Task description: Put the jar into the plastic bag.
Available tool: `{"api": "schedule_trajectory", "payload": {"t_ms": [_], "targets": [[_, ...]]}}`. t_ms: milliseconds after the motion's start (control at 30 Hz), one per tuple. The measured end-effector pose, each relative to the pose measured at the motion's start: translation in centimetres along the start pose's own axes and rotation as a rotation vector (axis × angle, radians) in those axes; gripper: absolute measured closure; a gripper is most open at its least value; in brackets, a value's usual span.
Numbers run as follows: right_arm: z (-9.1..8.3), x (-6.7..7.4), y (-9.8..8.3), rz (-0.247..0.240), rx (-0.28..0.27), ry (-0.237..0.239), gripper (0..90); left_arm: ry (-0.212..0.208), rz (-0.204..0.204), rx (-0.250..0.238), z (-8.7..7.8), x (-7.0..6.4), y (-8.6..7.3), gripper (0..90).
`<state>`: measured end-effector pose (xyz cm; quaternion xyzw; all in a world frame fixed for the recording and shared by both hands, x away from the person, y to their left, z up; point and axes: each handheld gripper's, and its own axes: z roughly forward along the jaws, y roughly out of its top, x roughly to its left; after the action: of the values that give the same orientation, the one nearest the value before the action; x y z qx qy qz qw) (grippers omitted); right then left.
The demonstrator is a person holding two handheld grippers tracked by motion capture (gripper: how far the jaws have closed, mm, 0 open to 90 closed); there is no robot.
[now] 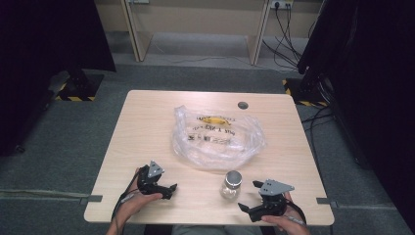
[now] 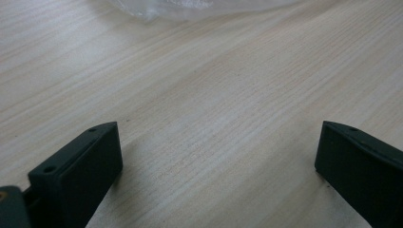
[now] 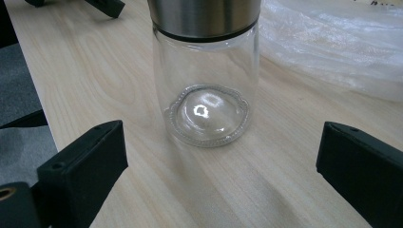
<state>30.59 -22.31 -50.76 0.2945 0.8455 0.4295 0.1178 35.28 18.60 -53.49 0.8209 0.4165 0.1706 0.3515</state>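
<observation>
I have my right gripper [image 1: 250,197] low on the table [image 1: 147,117], near my edge, and its jaws stand wide apart with nothing between them; the little glass jar [image 1: 231,184] with the shiny metal lid stands upright just ahead of it, close but not touching; in the right gripper view the jar [image 3: 207,80] sits right in the middle, a bit past the two black jaws. My left gripper [image 1: 169,188] rests on the other side, well apart from the jar, and its jaws are spread too, with bare wood under them; the crinkly plastic bag [image 1: 218,137] lies farther back in the middle of the table, with a bit of yellow showing through it. I think I am at the reaching step, just before the grab; next I should slide the right gripper forward until the jar is between the jaws, then squeeze slowly; glass is slippery, so I must keep it straight and not knock it over.
</observation>
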Motion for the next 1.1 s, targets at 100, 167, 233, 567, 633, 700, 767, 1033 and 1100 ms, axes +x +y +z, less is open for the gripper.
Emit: {"api": "schedule_trajectory", "payload": {"t_ms": [100, 167, 233, 567, 633, 700, 767, 1033, 1100], "targets": [[0.0, 0.0, 0.0, 0.001, 0.0, -0.004, 3.3, 0.0, 0.0, 0.0, 0.0, 0.0, 0.0, 1.2], [-0.1, 0.0, 0.1, 0.0, -0.003, -0.005, 3.4, 0.0, 0.0, 0.0, 0.0, 0.0, 0.0, 1.2], [-0.1, -0.1, 0.1, 0.0, -0.004, -0.005, 3.4, 0.001, 0.0, 0.0, 0.0, 0.0, 0.0, 1.2], [-0.4, -0.1, 0.9, -0.021, -0.042, 0.011, 3.7, 0.0, 0.0, 0.0, 0.0, 0.0, 0.0, 1.2], [-0.4, 0.0, 1.0, -0.023, -0.044, 0.014, 3.7, 0.0, 0.0, 0.0, 0.0, 0.0, 0.0, 1.2], [-0.3, 0.0, 1.3, -0.032, -0.046, 0.016, 3.8, 0.0, 0.0, 0.0, 0.0, 0.0, 0.0, 1.2], [-0.3, 0.1, 1.5, -0.039, -0.052, 0.02, 4.0, 0.0, 0.0, 0.0, 0.0, 0.0, 0.0, 1.2], [-0.1, 0.1, 2.8, -0.079, -0.067, 0.028, 4.8, 0.0, 0.0, 0.0, 0.0, 0.0, 0.0, 1.2], [0.0, 0.1, 3.3, -0.088, -0.073, 0.037, 4.9, 0.0, 0.0, 0.0, 0.0, 0.0, 0.0, 1.2]]}}
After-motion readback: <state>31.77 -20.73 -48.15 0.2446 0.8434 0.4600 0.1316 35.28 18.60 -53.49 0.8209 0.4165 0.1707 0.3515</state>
